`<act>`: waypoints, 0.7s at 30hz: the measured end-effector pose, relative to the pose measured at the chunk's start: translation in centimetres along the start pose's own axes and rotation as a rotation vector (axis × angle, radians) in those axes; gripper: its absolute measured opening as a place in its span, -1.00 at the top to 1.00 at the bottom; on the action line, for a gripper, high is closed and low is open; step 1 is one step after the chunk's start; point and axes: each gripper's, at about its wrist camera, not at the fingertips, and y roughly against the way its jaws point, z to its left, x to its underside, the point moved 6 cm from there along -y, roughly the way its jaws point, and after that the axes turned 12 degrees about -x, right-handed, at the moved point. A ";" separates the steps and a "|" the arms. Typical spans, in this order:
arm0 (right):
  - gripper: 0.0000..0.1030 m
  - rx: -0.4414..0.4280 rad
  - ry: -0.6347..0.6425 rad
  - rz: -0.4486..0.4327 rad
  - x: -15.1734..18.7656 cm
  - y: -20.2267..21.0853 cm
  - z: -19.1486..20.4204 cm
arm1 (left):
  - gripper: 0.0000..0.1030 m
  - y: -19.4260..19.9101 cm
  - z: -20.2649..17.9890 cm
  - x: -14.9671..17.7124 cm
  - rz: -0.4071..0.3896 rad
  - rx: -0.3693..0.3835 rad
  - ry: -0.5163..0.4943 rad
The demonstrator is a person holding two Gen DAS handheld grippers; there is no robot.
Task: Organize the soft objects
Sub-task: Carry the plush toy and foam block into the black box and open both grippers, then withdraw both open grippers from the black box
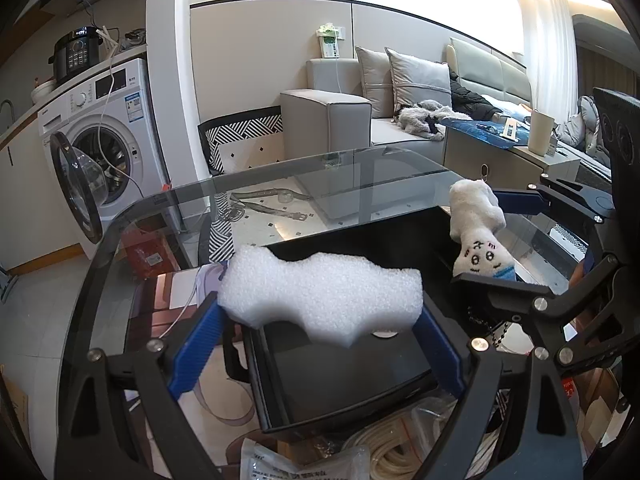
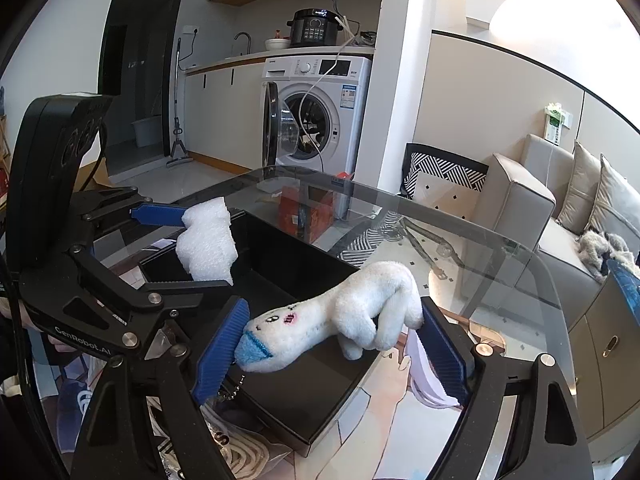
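Note:
A chunky piece of white foam (image 1: 320, 292) sits between the blue pads of my left gripper (image 1: 320, 310), which is shut on it above the black tray (image 1: 352, 372). In the right wrist view the same foam (image 2: 208, 244) hangs in the left gripper (image 2: 206, 250) over the tray's far end (image 2: 280, 248). A white plush toy (image 2: 344, 312) with a stitched face and a blue tip lies crosswise in my right gripper (image 2: 334, 314), both pads touching it, just over the tray's near corner. From the left wrist view the plush (image 1: 476, 216) stands upright in the right gripper (image 1: 478, 240).
The tray rests on a round-cornered glass table (image 2: 480, 240); bags, coiled tubing and a red box show through the glass. Beyond stand a washing machine (image 2: 320, 112) with its door open, a patterned chair (image 1: 240, 136), a grey sofa (image 1: 332, 120) and a low cabinet (image 1: 512, 160).

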 end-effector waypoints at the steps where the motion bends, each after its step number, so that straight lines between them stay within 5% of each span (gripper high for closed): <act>1: -0.68 0.000 0.002 0.000 0.0 0.0 0.0 | -0.77 0.0 0.0 0.0 0.000 -0.001 -0.001; 9: -0.97 0.010 0.029 -0.020 -0.2 0.5 0.3 | -0.80 0.1 -0.1 0.1 0.006 0.003 0.008; 14: -0.99 0.029 0.022 -0.029 -0.1 1.9 0.4 | -1.00 0.7 -0.2 0.3 0.004 0.016 0.020; 21: -0.99 0.028 -0.063 -0.025 1.6 4.4 0.9 | -1.00 2.7 -0.3 0.9 -0.016 0.005 -0.011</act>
